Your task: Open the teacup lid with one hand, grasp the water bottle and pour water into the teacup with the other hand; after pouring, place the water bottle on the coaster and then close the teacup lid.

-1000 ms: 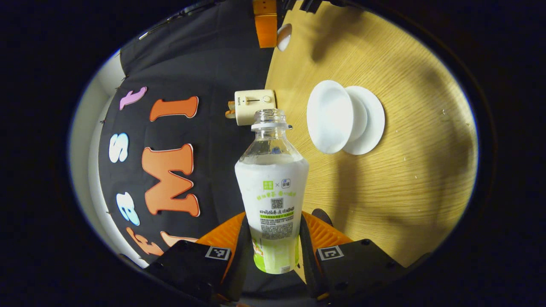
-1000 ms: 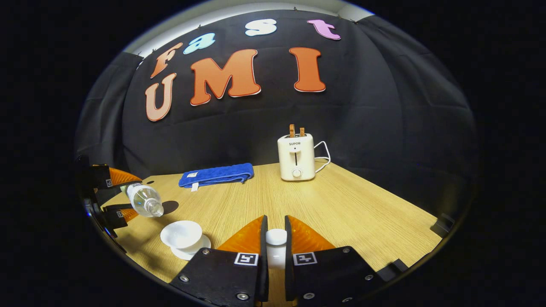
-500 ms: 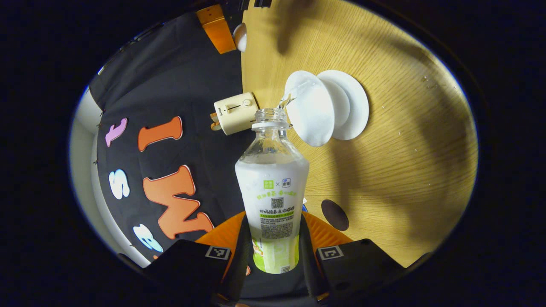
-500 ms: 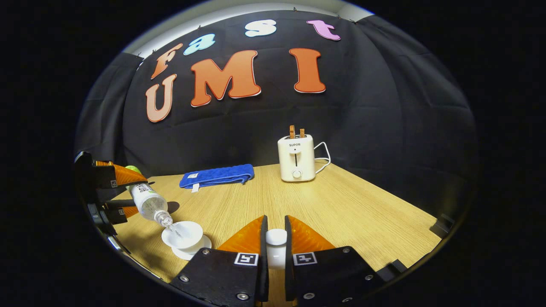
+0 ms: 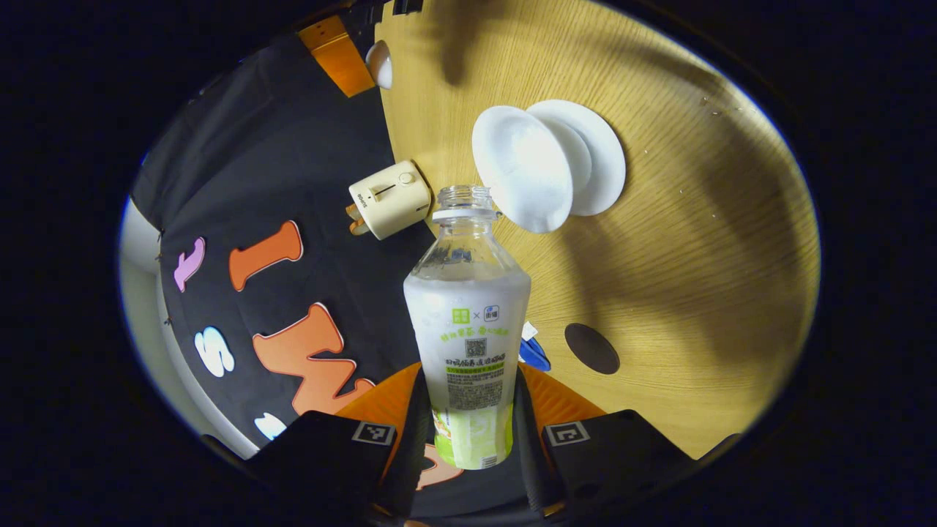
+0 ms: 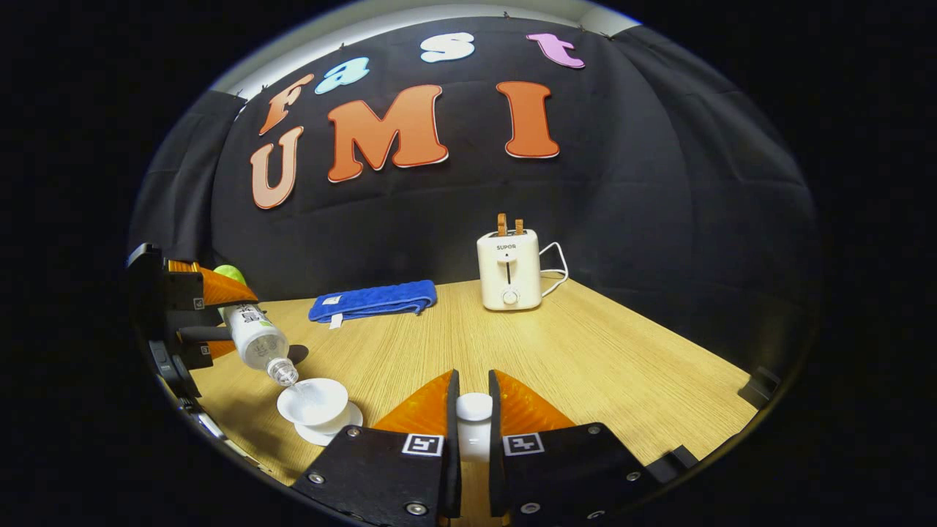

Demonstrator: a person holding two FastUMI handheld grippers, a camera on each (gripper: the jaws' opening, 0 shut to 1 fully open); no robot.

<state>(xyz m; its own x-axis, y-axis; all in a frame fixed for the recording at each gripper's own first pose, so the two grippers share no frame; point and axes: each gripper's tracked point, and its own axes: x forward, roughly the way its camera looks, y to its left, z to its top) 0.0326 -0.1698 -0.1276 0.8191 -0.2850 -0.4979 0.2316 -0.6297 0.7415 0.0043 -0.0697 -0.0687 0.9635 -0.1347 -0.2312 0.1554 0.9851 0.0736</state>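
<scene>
The left gripper (image 5: 468, 410) has its jaws closed on the lower body of an uncapped water bottle (image 5: 468, 329), one orange finger pressing each side. In the right gripper view the bottle (image 6: 256, 340) is tipped mouth-down, its neck just above the rim of the white teacup (image 6: 313, 401). The teacup stands uncovered on a white saucer (image 6: 344, 424) on the wooden worktop (image 6: 585, 366). In the left gripper view the bottle mouth sits close beside the teacup (image 5: 521, 170); whether water is flowing is hard to make out.

The right gripper (image 6: 472, 432) holds the white teacup lid (image 6: 473, 407) by its knob, jaws closed on it, well apart from the cup. Most of the lid is hidden between the fingers.

A dark round coaster (image 5: 591, 348) lies on the worktop near the left gripper. Farther back stand a cream toaster (image 6: 509, 269) and a folded blue towel (image 6: 373, 300).
</scene>
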